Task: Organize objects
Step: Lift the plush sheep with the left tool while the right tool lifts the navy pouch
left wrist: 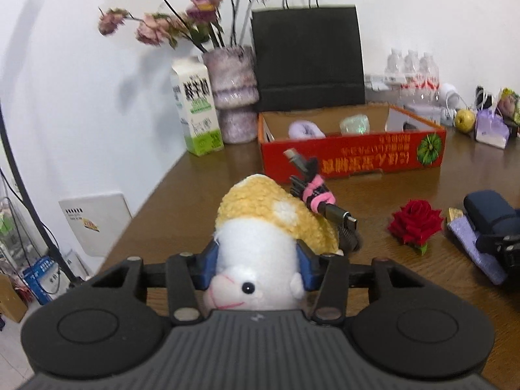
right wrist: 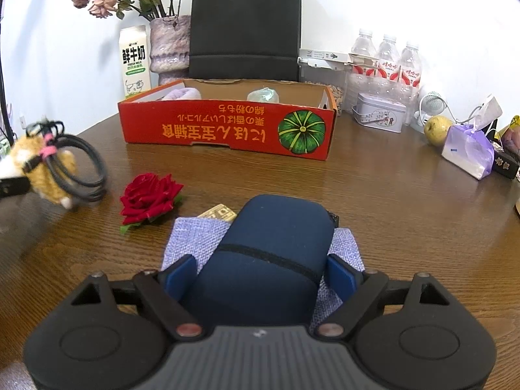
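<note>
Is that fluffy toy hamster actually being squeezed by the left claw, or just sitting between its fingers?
Touching. In the left wrist view both blue pads of the left gripper press into the plush hamster, pinching its white body.

A right gripper (right wrist: pixel 260 273) straddles a navy pouch (right wrist: pixel 269 253) lying on lilac cloth (right wrist: pixel 195 237). A red rose (right wrist: pixel 148 196) lies left; an orange box (right wrist: pixel 227 130) sits behind.

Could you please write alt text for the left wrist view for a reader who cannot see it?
The left gripper grips a white and yellow plush toy above a wooden table, a bundled black cable resting against it. Beyond stand a red cardboard box, milk carton and black paper bag.
</note>
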The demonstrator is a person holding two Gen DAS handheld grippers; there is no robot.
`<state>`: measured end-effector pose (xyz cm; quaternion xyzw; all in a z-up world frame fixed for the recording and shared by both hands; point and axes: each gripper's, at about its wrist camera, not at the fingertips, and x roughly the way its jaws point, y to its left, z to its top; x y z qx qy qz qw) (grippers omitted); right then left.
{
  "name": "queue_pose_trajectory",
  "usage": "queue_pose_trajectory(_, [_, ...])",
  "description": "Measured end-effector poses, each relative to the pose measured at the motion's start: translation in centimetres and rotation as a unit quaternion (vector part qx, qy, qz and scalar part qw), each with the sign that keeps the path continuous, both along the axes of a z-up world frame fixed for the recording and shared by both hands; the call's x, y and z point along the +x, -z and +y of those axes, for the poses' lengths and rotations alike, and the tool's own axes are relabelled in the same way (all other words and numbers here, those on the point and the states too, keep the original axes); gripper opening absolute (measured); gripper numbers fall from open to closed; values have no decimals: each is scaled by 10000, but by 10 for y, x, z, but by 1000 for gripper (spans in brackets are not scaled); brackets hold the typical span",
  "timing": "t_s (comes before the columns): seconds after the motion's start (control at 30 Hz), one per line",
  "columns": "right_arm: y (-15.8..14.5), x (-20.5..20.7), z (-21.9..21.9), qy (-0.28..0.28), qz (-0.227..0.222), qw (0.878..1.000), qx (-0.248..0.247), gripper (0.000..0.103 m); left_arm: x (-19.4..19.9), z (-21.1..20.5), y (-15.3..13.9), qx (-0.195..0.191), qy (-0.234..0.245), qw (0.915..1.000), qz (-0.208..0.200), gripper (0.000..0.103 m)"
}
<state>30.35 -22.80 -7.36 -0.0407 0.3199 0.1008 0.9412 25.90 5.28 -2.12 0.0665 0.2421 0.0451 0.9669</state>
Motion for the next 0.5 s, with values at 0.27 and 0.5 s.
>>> queue_pose_trajectory(0.27, [0,0,0,-3,1,10000,-2,86,-19,15,-30,53,-273,9989,-374,48])
queue_pose_trajectory(0.5, [0,0,0,6,1,10000,-24,85,-16,18,-34,-746,182,9970,136,48])
